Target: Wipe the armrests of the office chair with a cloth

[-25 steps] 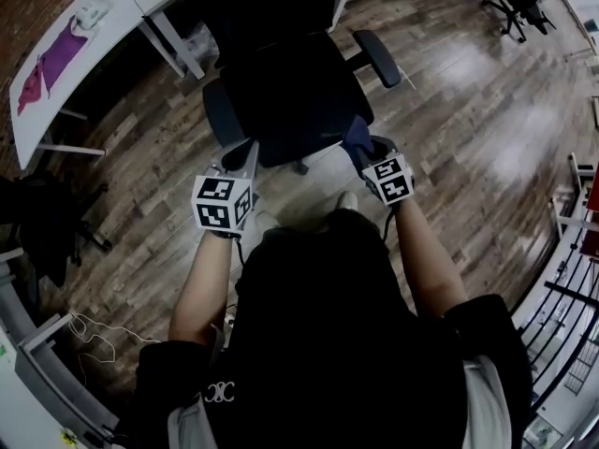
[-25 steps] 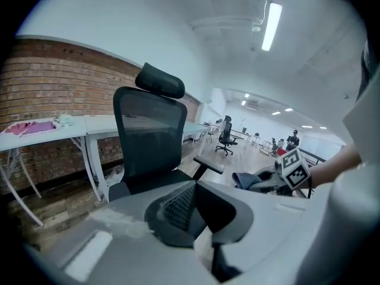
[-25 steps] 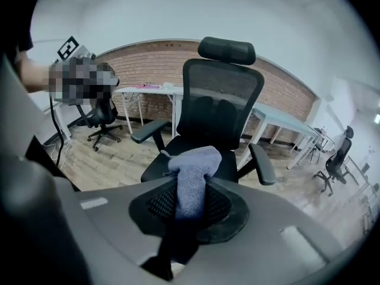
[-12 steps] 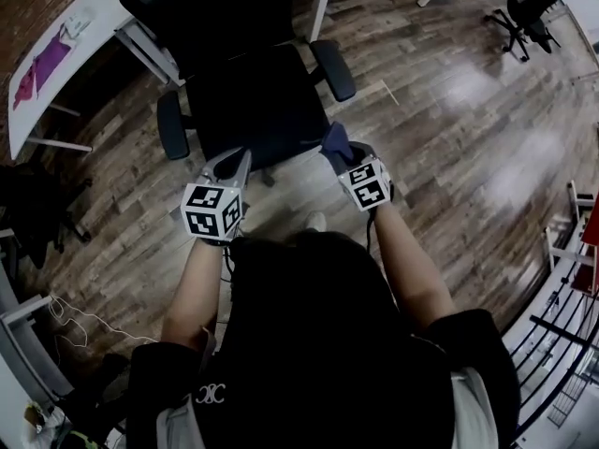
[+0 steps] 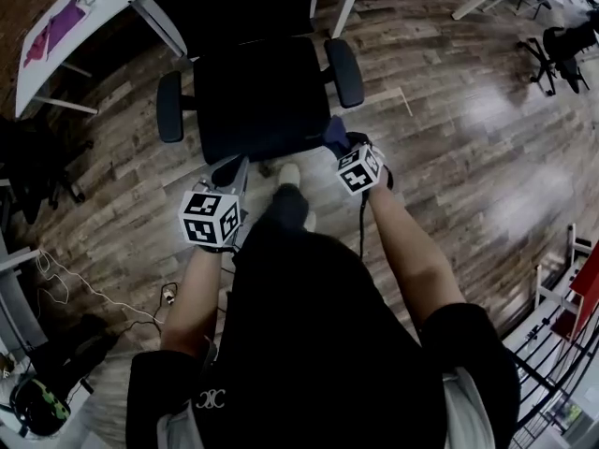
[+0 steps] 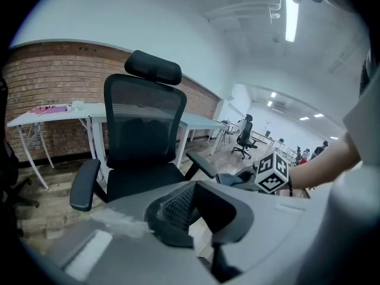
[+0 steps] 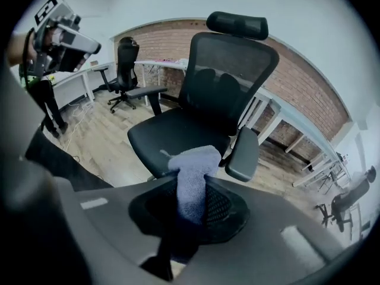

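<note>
- Wood-plank floor [image 5: 468, 157] with a glossy sheen; a brick wall [image 6: 35, 82] runs behind a long white tabletop [image 5: 47, 59] that carries something pink at its far end.
- More office chairs stand well off across the room; one dark one [image 5: 566, 40] is at the far right.
- Loose cables [image 5: 84, 293] lie on the floor to the person's left.
- The chair [image 5: 253, 92] is black, with a mesh back, a headrest and a padded seat. It faces the person, its back close to the tabletop's legs.
- Its two armrests [image 5: 169, 107] [image 5: 343, 72] are dark, padded and bare.
- The cloth [image 7: 193, 165] is grey-blue and towel-like, bunched upright.
- The right tool [image 5: 343, 146] is clamped on the cloth. It sits at the seat's front corner, near the front end of the armrest on the person's right and apart from it.
- The left tool [image 5: 238, 168] has its jaws apart with nothing between them. It hangs just before the seat's front edge, clear of the other armrest.
- Bare floor lies open on the chair's right; the tabletop legs crowd its rear.
</note>
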